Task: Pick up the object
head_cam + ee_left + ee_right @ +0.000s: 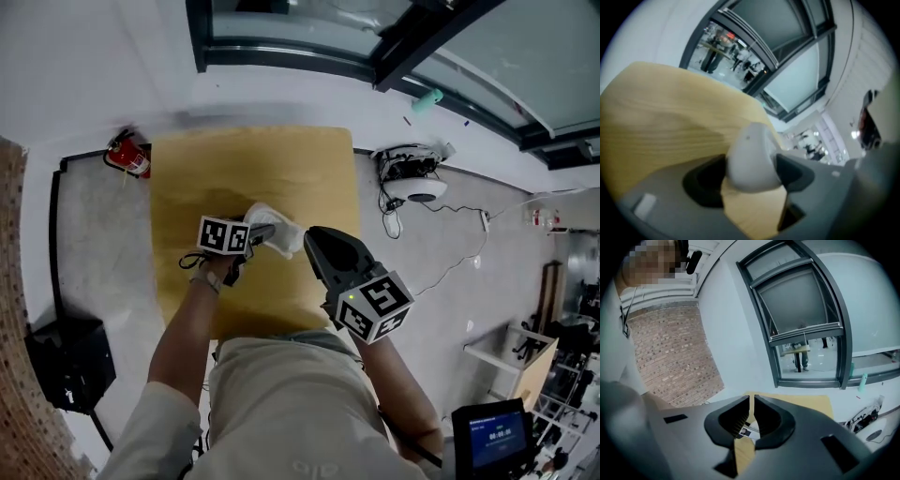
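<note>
A white, rounded object [278, 229] sits between the jaws of my left gripper [265, 231] over the yellow wooden table [253, 155]. In the left gripper view the object [751, 157] fills the gap of the left gripper [752, 172], and both dark pads [792, 171] lie against its sides. My right gripper [310, 236] hovers just right of the object, dark jaws pointing away from me. In the right gripper view that gripper [751, 401] is shut, with only a thin slit between its jaws and nothing in it. The table [808, 403] shows beyond.
A red item [128, 153] lies at the table's far left corner. On the floor to the right is a white device with cables [413, 178]. A black box [67, 361] stands on the floor at left and a small screen [495, 436] at lower right. A window frame [281, 56] runs behind.
</note>
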A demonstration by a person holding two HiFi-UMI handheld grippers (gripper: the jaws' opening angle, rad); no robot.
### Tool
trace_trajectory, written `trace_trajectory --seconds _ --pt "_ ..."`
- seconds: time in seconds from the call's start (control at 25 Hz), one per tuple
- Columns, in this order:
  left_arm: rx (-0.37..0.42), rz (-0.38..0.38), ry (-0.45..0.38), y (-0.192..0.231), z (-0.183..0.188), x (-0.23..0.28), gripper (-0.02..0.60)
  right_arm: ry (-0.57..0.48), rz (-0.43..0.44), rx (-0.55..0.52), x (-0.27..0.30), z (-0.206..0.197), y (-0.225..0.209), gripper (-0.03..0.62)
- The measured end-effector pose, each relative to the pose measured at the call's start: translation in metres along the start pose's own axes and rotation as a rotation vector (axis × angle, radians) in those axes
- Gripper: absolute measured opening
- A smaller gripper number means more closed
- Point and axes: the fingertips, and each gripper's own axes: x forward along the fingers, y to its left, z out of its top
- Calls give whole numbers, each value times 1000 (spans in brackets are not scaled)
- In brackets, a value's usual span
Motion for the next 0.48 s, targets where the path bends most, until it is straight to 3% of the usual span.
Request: trace_trajectory --seconds 0.12,0.24,0.36,0.48 --pt "-135 -85 -147 -15 16 -30 339 -8 20 -6 3 3 4 14" --pt "-156 -125 -272 -45 38 -73 339 -36 25 -23 2 11 8 14" --pt "-128 -64 -404 -76 64 -126 339 -136 -17 4 -5 30 5 14" --pt "-133 16 -558 -98 82 -180 341 -258 -44 118 -14 45 4 14"
